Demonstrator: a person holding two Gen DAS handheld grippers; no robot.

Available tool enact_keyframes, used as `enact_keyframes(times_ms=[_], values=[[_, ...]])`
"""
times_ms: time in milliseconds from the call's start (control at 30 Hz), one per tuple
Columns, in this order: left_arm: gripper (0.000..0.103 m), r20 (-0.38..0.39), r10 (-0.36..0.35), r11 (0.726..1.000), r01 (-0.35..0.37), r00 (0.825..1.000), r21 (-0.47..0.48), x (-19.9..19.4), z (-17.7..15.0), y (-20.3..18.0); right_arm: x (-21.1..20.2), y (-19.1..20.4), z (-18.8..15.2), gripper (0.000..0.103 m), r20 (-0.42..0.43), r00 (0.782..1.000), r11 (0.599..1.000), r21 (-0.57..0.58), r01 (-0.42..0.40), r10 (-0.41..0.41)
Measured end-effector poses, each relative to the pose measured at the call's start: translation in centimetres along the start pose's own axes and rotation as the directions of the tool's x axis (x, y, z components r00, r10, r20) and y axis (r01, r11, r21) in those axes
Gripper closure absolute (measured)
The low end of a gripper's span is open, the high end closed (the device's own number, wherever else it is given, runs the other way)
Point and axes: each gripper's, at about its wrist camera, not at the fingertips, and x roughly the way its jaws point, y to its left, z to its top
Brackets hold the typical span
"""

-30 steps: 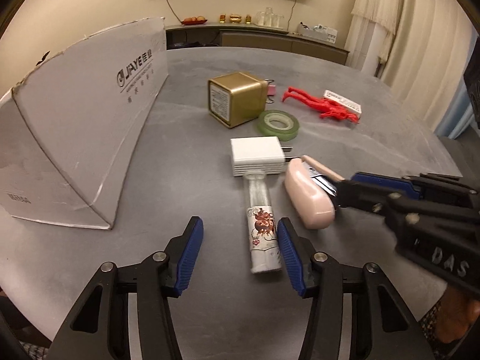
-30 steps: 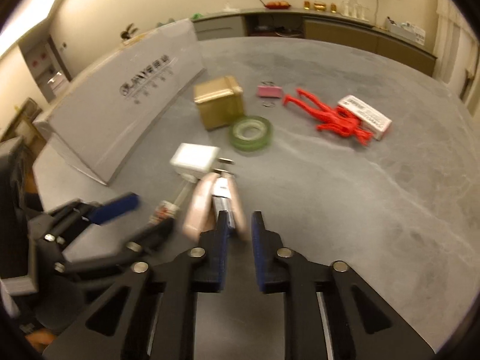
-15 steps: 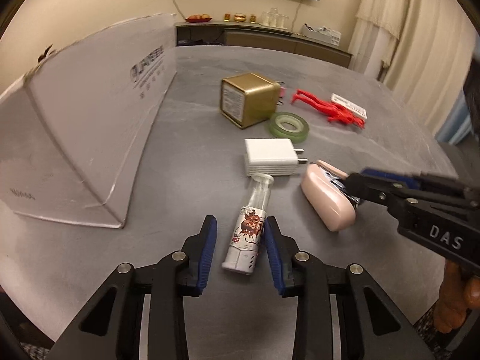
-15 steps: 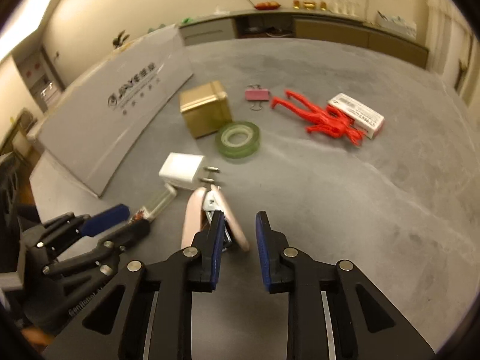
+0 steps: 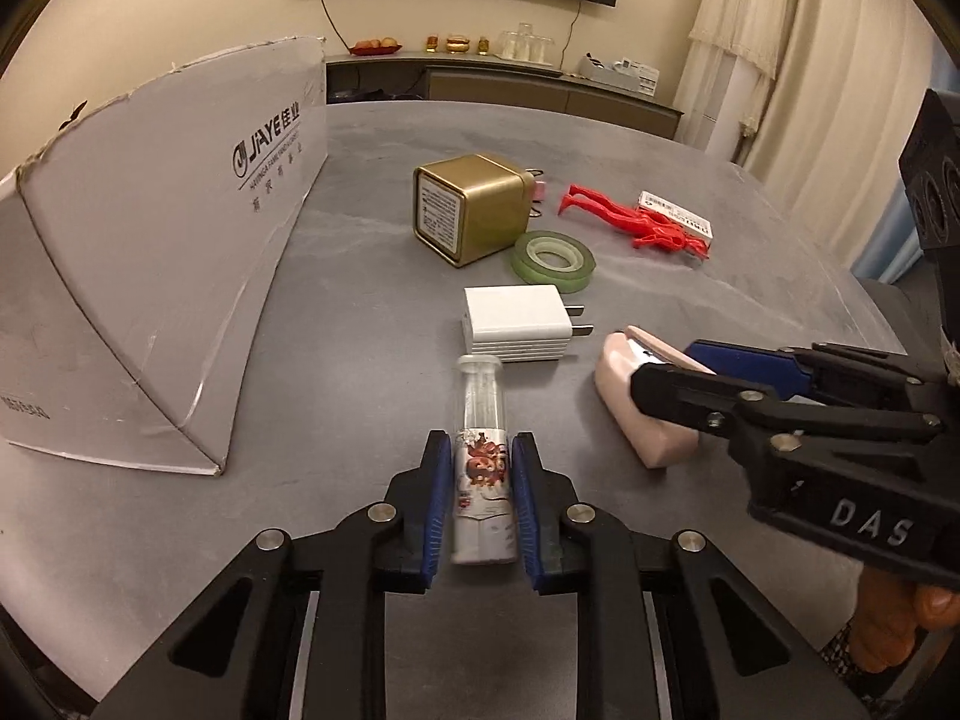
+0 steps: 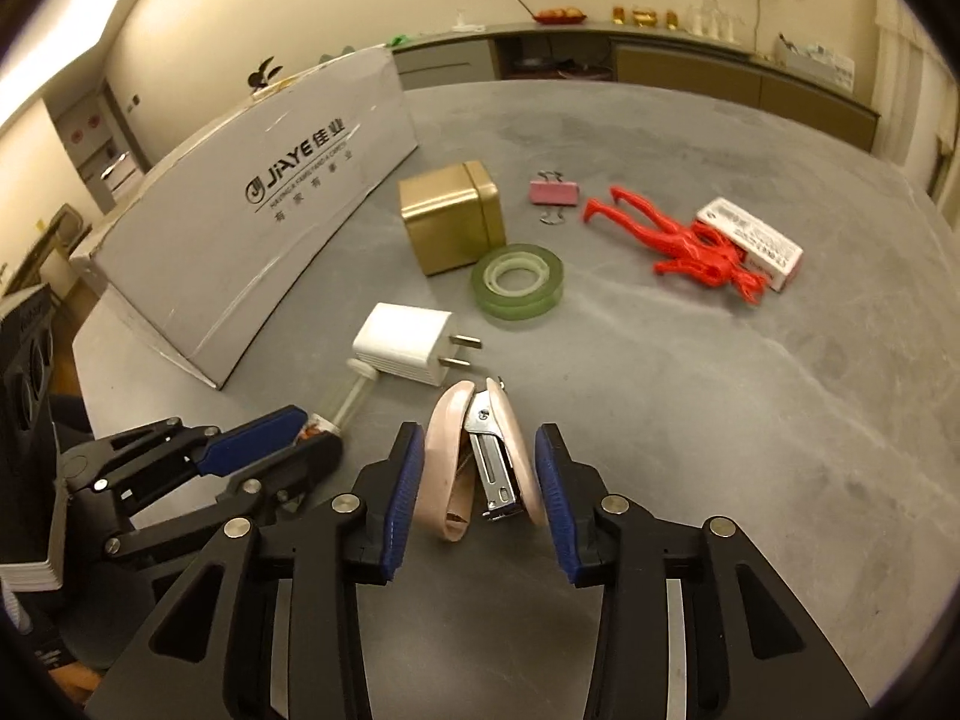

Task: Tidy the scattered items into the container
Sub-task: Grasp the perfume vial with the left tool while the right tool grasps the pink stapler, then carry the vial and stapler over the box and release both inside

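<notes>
A small clear bottle [image 5: 483, 396] with a red printed label lies on the grey table, and my left gripper [image 5: 480, 441] is shut on its labelled end. To its right lies a pink stapler [image 5: 630, 420] on its side. My right gripper [image 6: 477, 435] is open and straddles that stapler [image 6: 447, 450], with the blue pads close to both flanks. The grey cardboard box [image 5: 150, 252] printed with JIAYE stands at the left. From the right wrist view, the left gripper [image 6: 315, 432] shows at lower left.
Beyond the bottle lie a white charger plug [image 5: 516, 324], a green tape roll [image 5: 552, 252] and a gold tin [image 5: 468, 216]. A red plastic figure [image 5: 630, 219], a small white box [image 5: 678, 213] and a pink binder clip [image 6: 555, 192] sit farther right.
My left gripper moved onto the bottle and went from wide open to shut on it. My right gripper widened from nearly shut and slid forward around the stapler.
</notes>
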Motion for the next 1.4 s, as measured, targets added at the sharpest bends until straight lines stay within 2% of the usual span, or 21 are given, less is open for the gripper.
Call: enact_keyframes(times_ms=[67,200,267,300,333,800,1100,1400], values=[[0.081,0.006,-0.006,1.000,0.006,1.000,-0.016,0.0,0.1,0.3,-0.1,-0.2,-0.1,0.062,0.002,1.000,1.000,0.007,-0.003,0.003],[0.068,0.016,-0.048,0.998,0.048,0.999,-0.041,0.1,0.1,0.3,0.1,0.6,-0.5,0.059,-0.003,1.000,1.000,-0.025,-0.003,0.003],[0.071,0.010,-0.045,0.999,0.046,0.999,-0.017,0.2,0.1,0.0,0.2,0.8,-0.7,0.059,-0.009,1.000,0.999,-0.032,0.002,-0.002],[0.081,0.006,-0.044,0.999,0.045,0.999,-0.012,0.2,0.0,0.0,0.2,0.7,-0.7,0.061,-0.012,1.000,1.000,-0.028,0.001,-0.001],[0.083,0.003,-0.047,0.999,0.047,0.999,-0.013,0.2,0.0,0.1,0.1,0.6,-0.8,0.061,-0.014,1.000,1.000,-0.022,0.001,-0.001],[0.083,0.069,-0.051,0.997,0.055,0.996,-0.052,-1.6,0.7,1.3,-0.8,0.3,-0.9,0.063,-0.009,1.000,1.000,0.012,-0.001,0.002],[0.083,0.110,-0.077,0.995,0.084,0.991,-0.062,-3.1,1.5,1.5,-2.2,1.1,-0.6,0.063,0.034,0.999,1.000,0.015,-0.027,0.026],[0.083,0.177,-0.113,0.987,0.131,0.978,-0.095,-5.7,2.9,2.4,-4.8,2.1,0.0,0.063,0.107,0.993,0.999,0.020,-0.044,0.042]])
